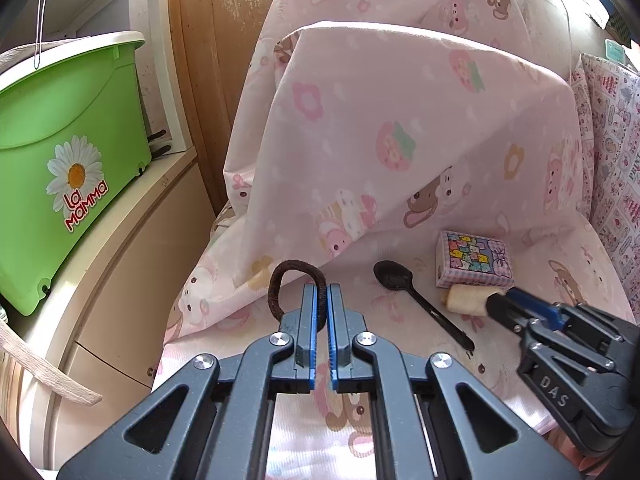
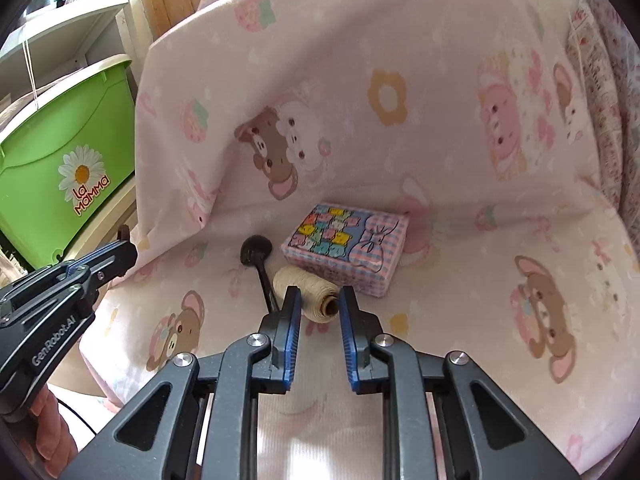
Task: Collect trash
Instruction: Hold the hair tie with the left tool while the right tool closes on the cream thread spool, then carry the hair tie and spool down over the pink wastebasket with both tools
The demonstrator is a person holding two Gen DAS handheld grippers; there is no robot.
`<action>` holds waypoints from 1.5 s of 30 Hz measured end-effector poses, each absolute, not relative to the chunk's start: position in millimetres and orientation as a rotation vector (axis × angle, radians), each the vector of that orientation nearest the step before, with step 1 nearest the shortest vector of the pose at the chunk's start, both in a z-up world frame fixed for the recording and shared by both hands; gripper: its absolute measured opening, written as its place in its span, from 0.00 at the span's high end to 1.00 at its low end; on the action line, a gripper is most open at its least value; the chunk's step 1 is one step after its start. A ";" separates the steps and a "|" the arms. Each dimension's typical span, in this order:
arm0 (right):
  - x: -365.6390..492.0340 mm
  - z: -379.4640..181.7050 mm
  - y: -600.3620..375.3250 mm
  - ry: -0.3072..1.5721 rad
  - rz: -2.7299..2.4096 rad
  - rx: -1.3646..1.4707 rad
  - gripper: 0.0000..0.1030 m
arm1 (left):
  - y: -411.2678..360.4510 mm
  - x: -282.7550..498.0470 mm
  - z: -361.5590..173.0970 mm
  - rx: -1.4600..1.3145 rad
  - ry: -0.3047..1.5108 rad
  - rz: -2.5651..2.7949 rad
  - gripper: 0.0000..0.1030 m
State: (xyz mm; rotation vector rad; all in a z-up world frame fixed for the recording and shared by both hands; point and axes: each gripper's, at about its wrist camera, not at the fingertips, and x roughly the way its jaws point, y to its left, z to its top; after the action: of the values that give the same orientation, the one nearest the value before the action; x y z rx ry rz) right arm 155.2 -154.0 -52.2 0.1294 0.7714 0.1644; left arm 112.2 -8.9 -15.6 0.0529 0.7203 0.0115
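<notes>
My left gripper [image 1: 322,292] is shut on a dark brown hair tie [image 1: 288,280] and holds it above the pink bedsheet [image 1: 360,128]. A black plastic spoon [image 1: 416,300] lies on the sheet, also in the right wrist view [image 2: 258,258]. Beside it are a cream thread spool [image 2: 308,294] and a small colourful checked packet [image 2: 346,248]; both also show in the left wrist view, spool [image 1: 464,300] and packet [image 1: 474,260]. My right gripper [image 2: 318,300] is open, its fingertips on either side of the spool's near end. It shows in the left wrist view [image 1: 500,304].
A green "La Mamma" tub [image 1: 64,160] stands on a cream cabinet [image 1: 132,264] to the left of the bed. The raised folded sheet forms a wall behind the objects. A patterned pillow [image 1: 612,152] is at the right. My left gripper shows at the left in the right wrist view [image 2: 120,252].
</notes>
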 end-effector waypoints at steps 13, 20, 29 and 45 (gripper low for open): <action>134.9 -45.7 -170.2 0.753 0.196 0.080 0.92 | -12.0 112.7 -15.8 0.050 0.724 -0.003 0.96; 129.2 -47.7 -152.0 0.730 0.236 -0.004 0.54 | -13.9 110.8 -16.7 0.060 0.728 -0.023 0.96; 163.8 -60.9 -156.3 0.777 0.175 -0.031 0.49 | -12.1 110.4 -20.2 0.061 0.744 -0.027 0.96; 141.6 -59.4 -151.2 0.755 0.194 -0.024 0.76 | -9.4 110.0 -23.1 -0.013 0.781 -0.068 0.96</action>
State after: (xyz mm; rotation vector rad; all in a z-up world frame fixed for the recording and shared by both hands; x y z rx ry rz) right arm 141.6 -151.2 -59.4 -0.0244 0.7545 0.1940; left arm 110.0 -9.4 -23.1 -0.0128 0.7812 -0.0675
